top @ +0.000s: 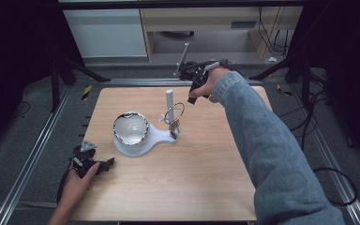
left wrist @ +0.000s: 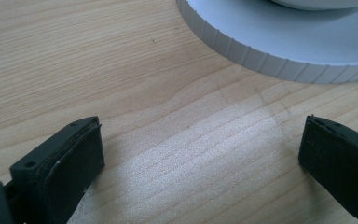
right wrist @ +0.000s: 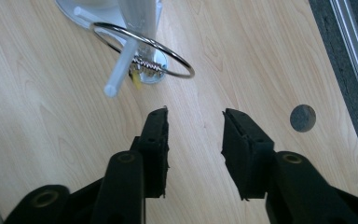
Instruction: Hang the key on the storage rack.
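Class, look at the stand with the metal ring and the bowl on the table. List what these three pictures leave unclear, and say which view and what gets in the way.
- Bowl: its contents, high view; glare on the shiny inside.
- White base: cut off by the top edge, left gripper view.
- Metal ring: how it hangs on the post, right gripper view; post blurred and cropped.
- Small parts under the ring, high view; too small.

I am finding nothing readable anywhere: no text, label, brand, number or sign is showing on the table (top: 206, 187), on the white stand (top: 154, 138), or on my tools.
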Demonstrator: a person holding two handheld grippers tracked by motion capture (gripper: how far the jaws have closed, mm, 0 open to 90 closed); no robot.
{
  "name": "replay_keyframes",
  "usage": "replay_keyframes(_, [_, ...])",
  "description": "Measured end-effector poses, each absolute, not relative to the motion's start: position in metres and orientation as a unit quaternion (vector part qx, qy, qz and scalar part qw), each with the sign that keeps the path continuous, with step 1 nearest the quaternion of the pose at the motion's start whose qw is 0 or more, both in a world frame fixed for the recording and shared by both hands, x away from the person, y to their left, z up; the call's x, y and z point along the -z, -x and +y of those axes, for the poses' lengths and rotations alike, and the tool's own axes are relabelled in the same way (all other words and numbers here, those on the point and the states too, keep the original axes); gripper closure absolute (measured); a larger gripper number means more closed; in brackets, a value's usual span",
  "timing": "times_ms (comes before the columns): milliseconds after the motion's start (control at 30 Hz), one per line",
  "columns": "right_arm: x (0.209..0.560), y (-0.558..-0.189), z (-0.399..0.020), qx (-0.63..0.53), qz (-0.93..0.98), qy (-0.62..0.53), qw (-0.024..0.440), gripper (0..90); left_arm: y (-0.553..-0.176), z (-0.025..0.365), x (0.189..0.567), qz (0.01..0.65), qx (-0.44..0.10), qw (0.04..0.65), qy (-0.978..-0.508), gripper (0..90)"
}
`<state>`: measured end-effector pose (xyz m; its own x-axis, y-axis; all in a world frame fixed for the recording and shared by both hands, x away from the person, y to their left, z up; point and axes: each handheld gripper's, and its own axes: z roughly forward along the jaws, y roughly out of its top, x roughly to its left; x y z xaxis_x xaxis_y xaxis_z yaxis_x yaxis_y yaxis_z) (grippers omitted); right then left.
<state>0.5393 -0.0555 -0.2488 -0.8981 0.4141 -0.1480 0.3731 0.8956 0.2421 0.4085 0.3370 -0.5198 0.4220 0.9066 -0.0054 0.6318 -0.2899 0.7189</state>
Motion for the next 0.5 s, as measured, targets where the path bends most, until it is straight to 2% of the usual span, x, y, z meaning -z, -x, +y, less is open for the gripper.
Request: replay_keyframes(500, [0.259,-0.539,-0.084,-0.118,0.954,-0.232,0.149,19.7,-0.408,0.337,0.52,0.496,-0.208,0.331,-0.776,0.0])
